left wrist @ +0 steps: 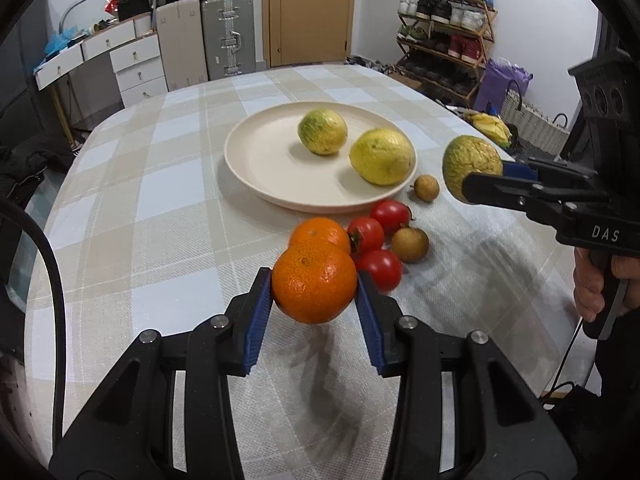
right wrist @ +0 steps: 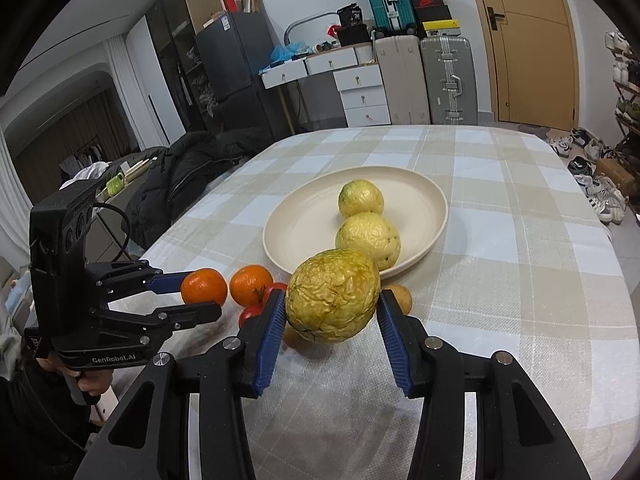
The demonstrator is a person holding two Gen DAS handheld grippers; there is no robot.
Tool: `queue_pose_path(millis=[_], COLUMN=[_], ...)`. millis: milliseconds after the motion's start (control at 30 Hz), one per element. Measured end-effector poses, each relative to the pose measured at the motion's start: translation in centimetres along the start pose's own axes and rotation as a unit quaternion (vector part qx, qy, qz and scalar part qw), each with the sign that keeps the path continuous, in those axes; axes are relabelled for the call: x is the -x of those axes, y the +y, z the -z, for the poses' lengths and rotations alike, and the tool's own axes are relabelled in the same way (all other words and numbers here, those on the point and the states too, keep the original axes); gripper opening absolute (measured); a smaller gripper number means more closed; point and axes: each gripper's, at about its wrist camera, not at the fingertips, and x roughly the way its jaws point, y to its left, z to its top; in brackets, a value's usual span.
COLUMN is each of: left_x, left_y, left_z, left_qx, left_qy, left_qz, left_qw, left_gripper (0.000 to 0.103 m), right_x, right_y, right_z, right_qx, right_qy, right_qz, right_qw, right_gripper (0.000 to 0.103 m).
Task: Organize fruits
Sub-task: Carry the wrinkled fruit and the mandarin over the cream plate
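Observation:
My left gripper (left wrist: 314, 286) is shut on an orange mandarin (left wrist: 315, 282) and holds it above the checked tablecloth; it also shows in the right wrist view (right wrist: 202, 294). My right gripper (right wrist: 332, 306) is shut on a wrinkled yellow-green passion fruit (right wrist: 334, 296), held above the table right of the plate; it also shows in the left wrist view (left wrist: 486, 174). A cream plate (left wrist: 256, 160) holds two yellow-green passion fruits (left wrist: 322, 132) (left wrist: 382, 156). A second mandarin (left wrist: 318, 232), three tomatoes (left wrist: 366, 234) and two small brown fruits (left wrist: 410, 245) lie in front of the plate.
The table's edge curves round on the left and far sides. Beyond it stand white drawers (left wrist: 136, 64), suitcases (left wrist: 228, 34), a door, and a shoe rack (left wrist: 444, 36). A black jacket (right wrist: 188, 176) lies on a seat left of the table.

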Motion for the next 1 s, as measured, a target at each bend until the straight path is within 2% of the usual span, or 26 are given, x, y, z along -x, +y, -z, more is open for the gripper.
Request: queue_pose_path(millis=[267, 467, 1000], left_x=[2.1, 3.4, 3.8], left_y=[1.2, 1.8, 2.3], left_z=[-0.8, -1.2, -2.6], left_qx=[0.023, 0.037, 0.051], left_qy=[-0.053, -0.079, -0.112], left_qz=[-0.005, -0.012, -0.023], left_qw=[0.9983, 0.9962, 0.9921], left_gripper=[0.039, 0.038, 0.039], right_x=[1.4, 1.8, 2.0], right_y=[-0.2, -0.4, -0.4], right_z=[-0.5, -0.7, -1.6], right_qx=[-0.006, -0.01, -0.006], right_qy=[-0.036, -0.047, -0.06], right_qz=[0.001, 0.005, 0.005], right_qw=[0.999, 0.999, 0.998], right_gripper=[0.047, 0.047, 0.047])
